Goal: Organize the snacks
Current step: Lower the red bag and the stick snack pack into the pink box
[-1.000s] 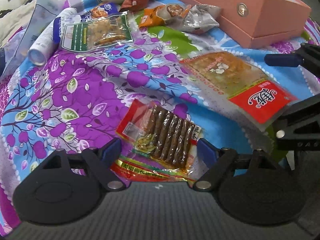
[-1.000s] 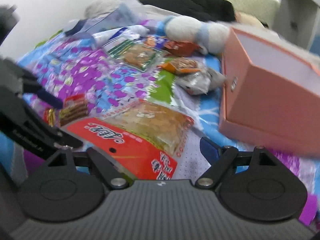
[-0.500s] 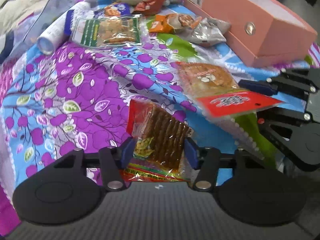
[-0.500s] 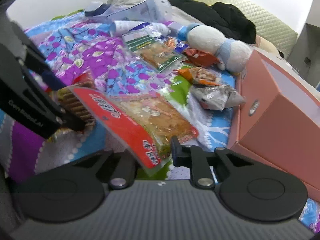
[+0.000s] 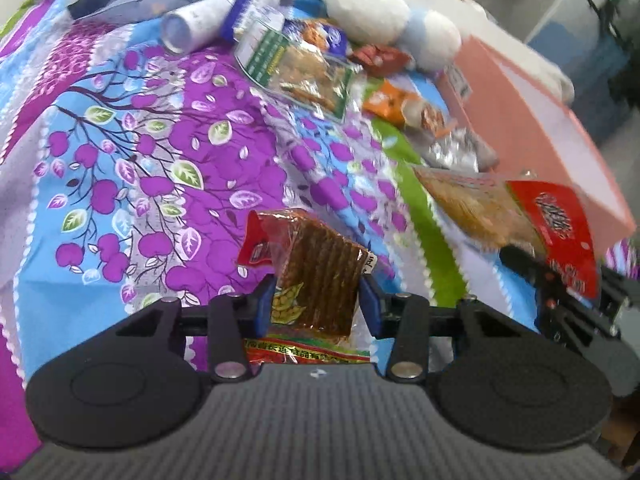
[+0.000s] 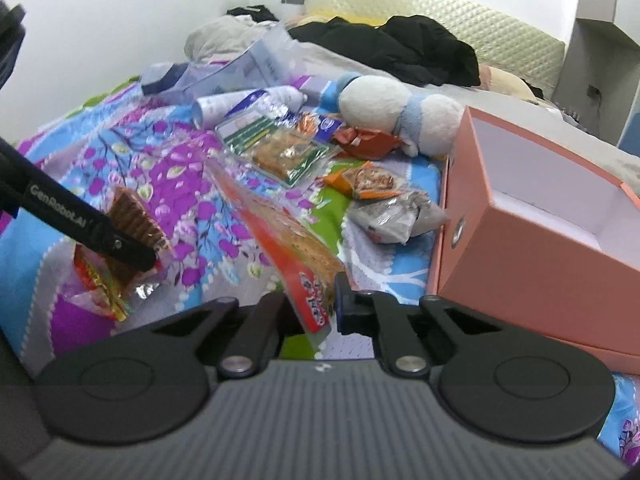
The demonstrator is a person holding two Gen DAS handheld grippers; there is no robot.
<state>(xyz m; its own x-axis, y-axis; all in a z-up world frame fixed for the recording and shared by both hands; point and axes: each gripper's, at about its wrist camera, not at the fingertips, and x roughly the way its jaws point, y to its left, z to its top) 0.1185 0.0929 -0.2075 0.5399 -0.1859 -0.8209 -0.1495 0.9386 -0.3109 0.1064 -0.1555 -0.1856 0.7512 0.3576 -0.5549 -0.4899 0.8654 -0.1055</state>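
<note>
A clear pack of brown snack sticks [image 5: 320, 276] is raised off the purple and blue bedspread [image 5: 160, 168]. My left gripper [image 5: 318, 302] has its blue pads pressed on both sides of the pack, and the jaws are still closing. The same pack [image 6: 134, 216] appears at the left of the right wrist view. My right gripper [image 6: 314, 308] is shut on the red end of a long red-and-clear snack bag [image 6: 288, 236], which is tilted up on edge. That bag [image 5: 500, 208] hangs right of the stick pack. An open pink box [image 6: 540, 240] stands at the right.
Several loose snacks lie further back: a green-labelled pack [image 6: 276, 148], an orange pack [image 6: 368, 180], a silver pack [image 6: 392, 216]. A white and blue plush toy [image 6: 400, 108] and a white tube [image 6: 240, 104] lie behind them. Black clothing [image 6: 400, 48] is piled near the headboard.
My left gripper closed on the stick pack, lifted it and rolled. My right gripper shut on the red bag's end and raised it off the bedspread.
</note>
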